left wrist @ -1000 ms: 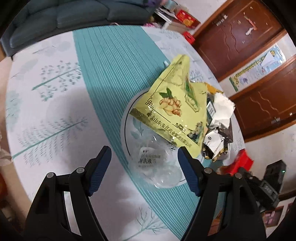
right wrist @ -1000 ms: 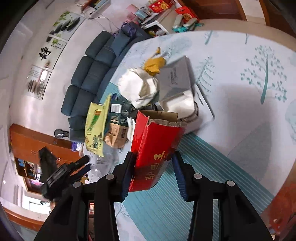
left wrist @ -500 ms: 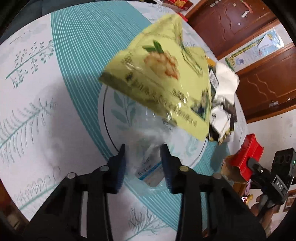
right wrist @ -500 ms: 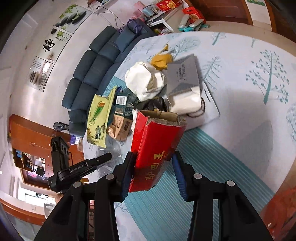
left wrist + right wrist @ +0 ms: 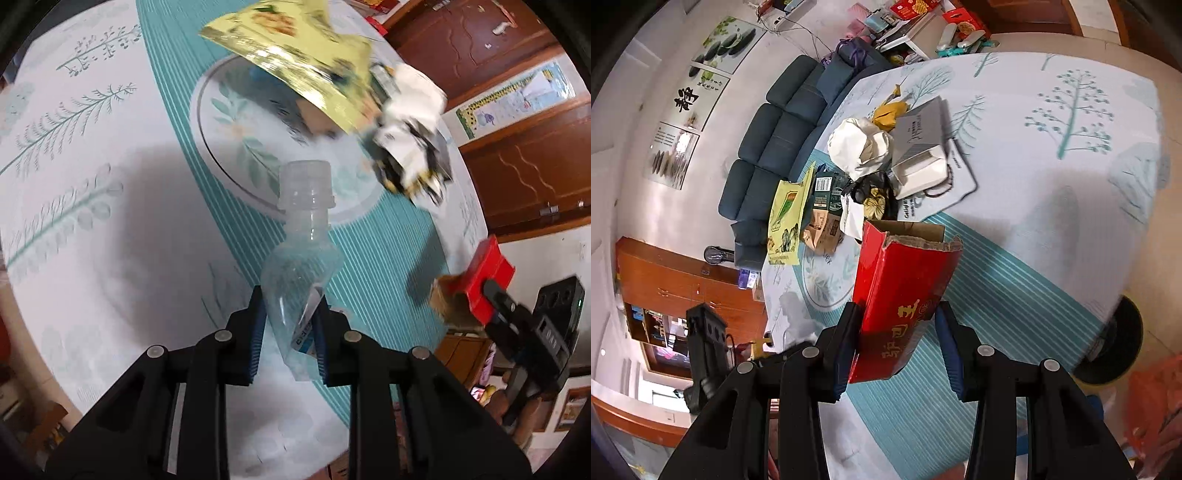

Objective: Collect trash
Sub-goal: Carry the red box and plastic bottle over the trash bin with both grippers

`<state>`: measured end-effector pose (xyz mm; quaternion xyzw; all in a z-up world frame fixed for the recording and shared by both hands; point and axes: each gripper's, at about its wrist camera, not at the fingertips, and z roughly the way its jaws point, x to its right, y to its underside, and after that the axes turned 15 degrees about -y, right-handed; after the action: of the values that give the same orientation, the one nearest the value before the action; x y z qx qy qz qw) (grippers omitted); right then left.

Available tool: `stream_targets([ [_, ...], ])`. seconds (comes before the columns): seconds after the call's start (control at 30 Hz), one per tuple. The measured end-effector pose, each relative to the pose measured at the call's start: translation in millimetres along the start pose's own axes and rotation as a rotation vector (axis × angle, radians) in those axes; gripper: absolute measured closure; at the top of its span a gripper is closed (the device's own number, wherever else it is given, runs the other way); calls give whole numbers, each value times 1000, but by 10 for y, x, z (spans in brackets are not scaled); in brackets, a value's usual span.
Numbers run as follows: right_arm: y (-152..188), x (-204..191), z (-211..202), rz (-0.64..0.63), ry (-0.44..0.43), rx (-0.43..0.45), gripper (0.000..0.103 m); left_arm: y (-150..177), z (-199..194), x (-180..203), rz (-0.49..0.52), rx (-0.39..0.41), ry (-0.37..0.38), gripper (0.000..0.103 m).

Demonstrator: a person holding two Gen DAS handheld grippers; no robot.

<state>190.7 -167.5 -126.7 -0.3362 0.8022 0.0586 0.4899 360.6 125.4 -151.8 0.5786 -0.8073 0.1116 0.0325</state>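
Observation:
My left gripper is shut on a clear empty plastic bottle, held above the tablecloth with its cap pointing away. My right gripper is shut on a torn red cardboard box with gold characters, held upright above the table; it also shows in the left wrist view. A yellow snack bag leans over a pile of crumpled wrappers. In the right wrist view the pile holds the yellow bag, small cartons, crumpled white paper and a grey paper bag.
A round table with a white tree-print cloth and a teal striped band carries a round leaf-print mat. A blue sofa stands behind. Brown wooden doors are at the right. An orange bag is at the lower right.
My left gripper closed on the clear bottle and lifted it off the mat, away from the yellow bag. My right gripper kept holding the red box, shifting slightly.

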Motion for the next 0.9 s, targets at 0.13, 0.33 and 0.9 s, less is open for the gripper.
stream_targets([
  [0.13,102,22,-255,-28,8,7,61,369,-240,365,64,86,-12,83],
  [0.33,331,88,-682,-71,32,12,61,802,-501,1033,194,173,0,83],
  [0.9,1084,1215,-1738,52,199,66,61,1756,-170,2713,489,196,-18,83],
])
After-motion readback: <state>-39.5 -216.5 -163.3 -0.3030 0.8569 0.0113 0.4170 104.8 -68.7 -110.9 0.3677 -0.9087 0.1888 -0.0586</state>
